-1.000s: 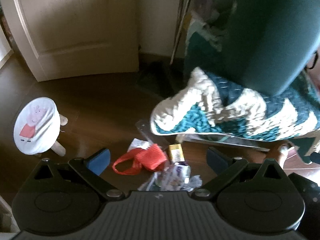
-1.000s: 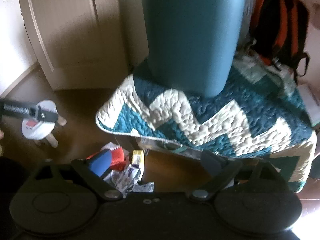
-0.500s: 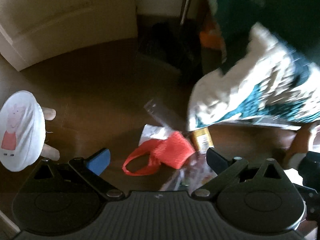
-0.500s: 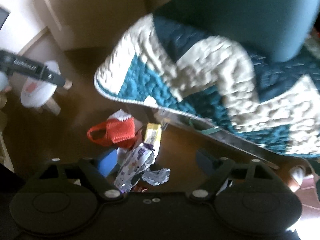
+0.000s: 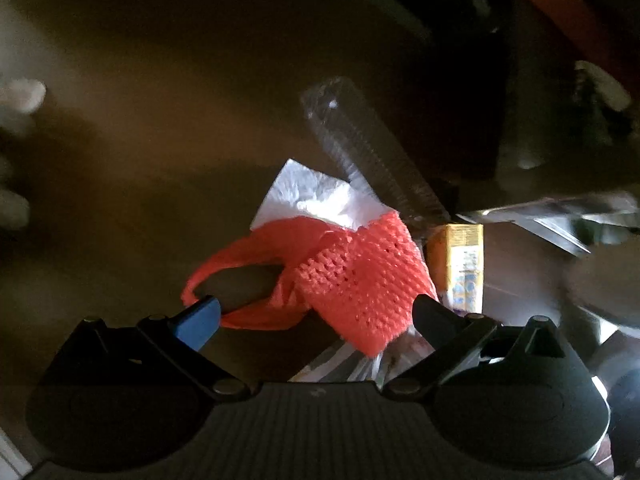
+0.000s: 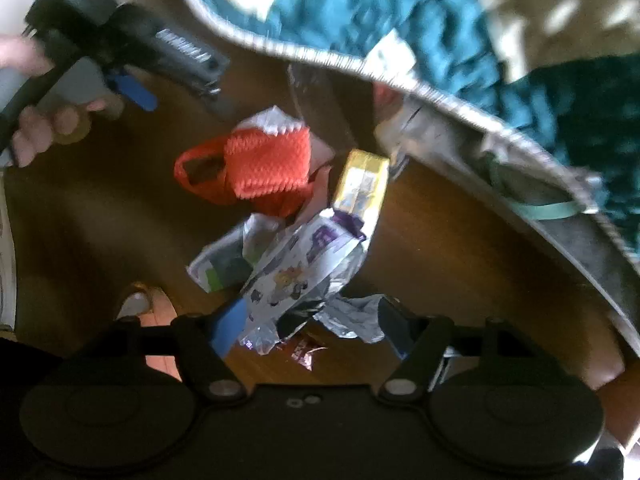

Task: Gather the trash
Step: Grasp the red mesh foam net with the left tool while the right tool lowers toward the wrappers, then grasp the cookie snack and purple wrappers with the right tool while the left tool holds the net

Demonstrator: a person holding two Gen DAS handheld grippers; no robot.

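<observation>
The teal-and-cream quilt [image 6: 460,32] overhangs the dark wood floor [image 6: 440,248] on your right, its piped edge cutting diagonally above the trash pile, so open floor lies to the left and below. Your left gripper [image 5: 316,312] stands spread over the red mesh bag [image 5: 352,280], its pads not pressing it; the bag's handle loop reaches toward the blue pad. White tissue [image 5: 316,196] and a clear plastic tray [image 5: 368,152] lie beyond the bag, a yellow carton [image 5: 464,260] just beside it. Your right gripper [image 6: 312,326] has just been closing, jaws still apart, with the printed foil wrapper [image 6: 304,268] and crumpled foil [image 6: 352,316] between them, unpinched
</observation>
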